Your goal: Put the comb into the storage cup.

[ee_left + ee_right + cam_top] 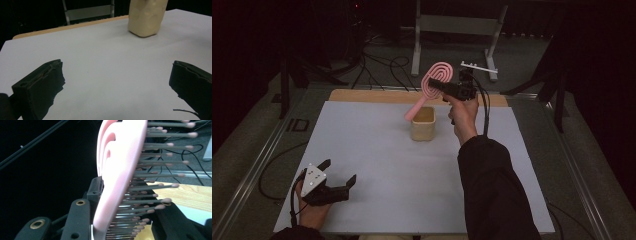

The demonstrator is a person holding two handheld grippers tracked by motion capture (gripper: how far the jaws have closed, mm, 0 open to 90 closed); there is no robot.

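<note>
Above the tan cup [422, 123] near the back of the white table [377, 165], the right gripper [441, 86] squeezes a pink hairbrush [432, 85] in the air, while the left gripper [339, 172] rests low with jaws wide apart, holding nothing.

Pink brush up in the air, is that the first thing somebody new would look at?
Yes, probably: the pink hairbrush hangs in the air at the far side of the table, clamped by its head in the right hand-held gripper, with its handle pointing down toward the cream cup below. In the right gripper view its rows of bristles loom large. The left hand-held gripper rests open at the near left corner of the white table.
</note>
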